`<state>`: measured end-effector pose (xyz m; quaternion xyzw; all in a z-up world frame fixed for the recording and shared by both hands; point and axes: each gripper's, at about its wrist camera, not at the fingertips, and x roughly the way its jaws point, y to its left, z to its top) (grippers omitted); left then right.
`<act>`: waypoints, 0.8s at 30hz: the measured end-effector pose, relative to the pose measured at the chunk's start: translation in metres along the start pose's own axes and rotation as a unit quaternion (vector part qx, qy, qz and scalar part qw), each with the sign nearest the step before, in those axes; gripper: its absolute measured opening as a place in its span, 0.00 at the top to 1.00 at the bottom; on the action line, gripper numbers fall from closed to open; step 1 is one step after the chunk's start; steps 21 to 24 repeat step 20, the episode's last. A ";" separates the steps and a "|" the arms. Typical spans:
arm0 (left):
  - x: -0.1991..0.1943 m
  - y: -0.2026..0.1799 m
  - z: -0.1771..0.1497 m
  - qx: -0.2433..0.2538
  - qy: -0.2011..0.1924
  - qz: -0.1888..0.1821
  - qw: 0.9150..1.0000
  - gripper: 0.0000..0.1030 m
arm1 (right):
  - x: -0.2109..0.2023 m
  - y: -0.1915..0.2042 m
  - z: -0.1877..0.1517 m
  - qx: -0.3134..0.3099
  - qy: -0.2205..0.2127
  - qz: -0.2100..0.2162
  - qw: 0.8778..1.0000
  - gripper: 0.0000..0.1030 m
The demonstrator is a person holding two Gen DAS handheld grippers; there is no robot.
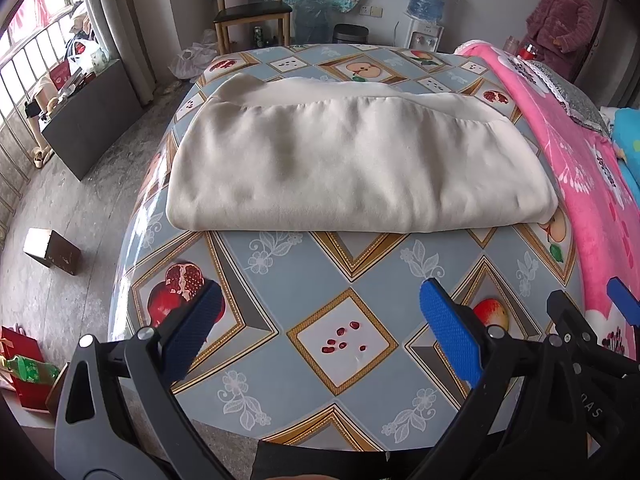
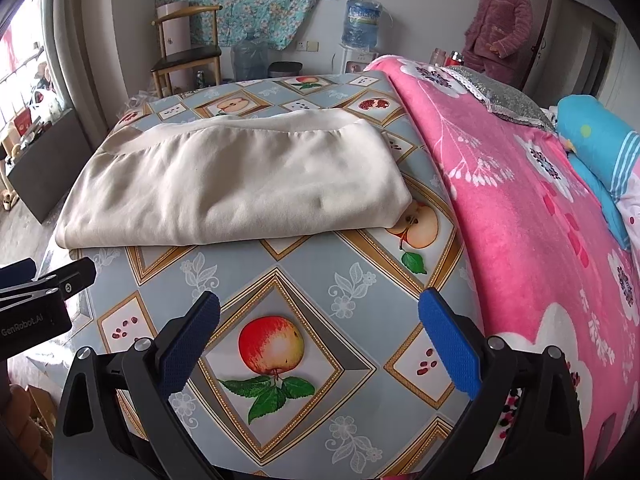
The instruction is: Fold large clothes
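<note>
A cream garment (image 1: 356,168) lies folded into a thick rectangle on the fruit-patterned tablecloth (image 1: 304,272), its near fold edge facing me; the right wrist view shows it (image 2: 236,188) at centre left. My left gripper (image 1: 320,304) hovers open over bare cloth in front of the garment, not touching it. My right gripper (image 2: 318,316) is open too, above a printed apple, nothing between its fingers. The right gripper's fingers (image 1: 624,300) show at the right edge of the left wrist view, and the left gripper's body (image 2: 40,296) at the left edge of the right wrist view.
A pink floral blanket (image 2: 520,200) covers the bed along the table's right side, with a blue pillow (image 2: 596,140). A person in a pink padded suit (image 2: 500,20) stands at the back right. A wooden chair (image 1: 252,12), a water dispenser (image 1: 428,12) and a dark box (image 1: 52,252) stand beyond.
</note>
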<state>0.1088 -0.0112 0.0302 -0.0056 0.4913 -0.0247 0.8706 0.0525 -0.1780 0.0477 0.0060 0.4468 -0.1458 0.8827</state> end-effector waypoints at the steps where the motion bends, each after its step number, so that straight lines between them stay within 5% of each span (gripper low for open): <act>1: 0.001 0.000 0.000 -0.001 0.001 0.000 1.000 0.07 | 0.000 0.001 0.000 0.000 0.000 0.000 1.000 0.06; 24: -0.004 0.002 -0.001 -0.002 0.000 -0.002 1.000 0.07 | -0.002 0.002 0.000 -0.002 -0.001 0.001 1.000 0.06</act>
